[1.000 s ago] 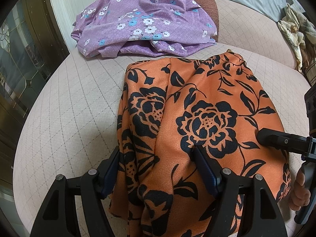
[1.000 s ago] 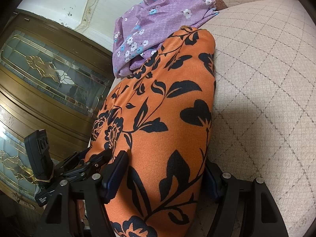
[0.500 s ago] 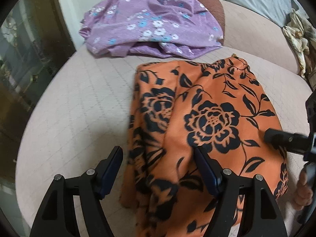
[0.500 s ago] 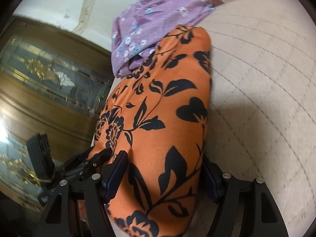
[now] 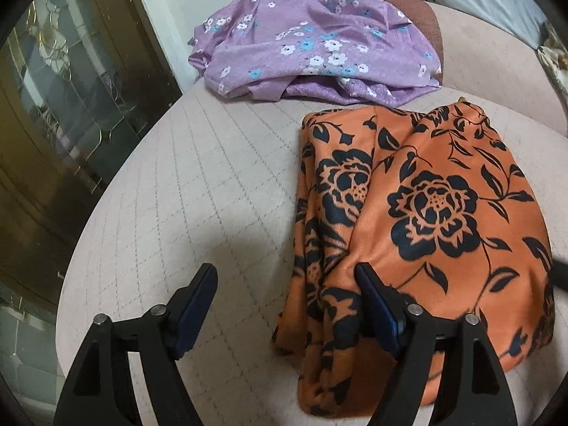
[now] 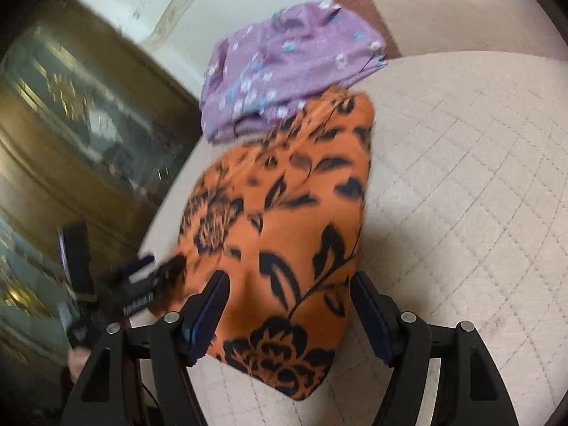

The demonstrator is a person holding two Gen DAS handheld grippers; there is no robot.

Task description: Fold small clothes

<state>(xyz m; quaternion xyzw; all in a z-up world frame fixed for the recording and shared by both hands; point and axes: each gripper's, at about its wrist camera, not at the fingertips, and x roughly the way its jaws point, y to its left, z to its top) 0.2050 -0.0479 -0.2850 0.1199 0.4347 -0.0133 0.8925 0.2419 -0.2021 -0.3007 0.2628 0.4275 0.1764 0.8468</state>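
Lying folded on the quilted cushion (image 5: 198,191) at centre right of the left wrist view, just short of the purple floral garment (image 5: 312,53) at top centre, the orange floral garment (image 5: 426,213) looks light, limp and rather slick, so I would pinch it at a doubled edge or corner, not on its smooth face. Since the earlier frames the left hand-held gripper (image 5: 285,294) has slid off the cloth toward the lower left, its jaws just opening and now empty. The right hand-held gripper (image 6: 289,305) has pulled back and hovers open over the near end, gripping nothing.
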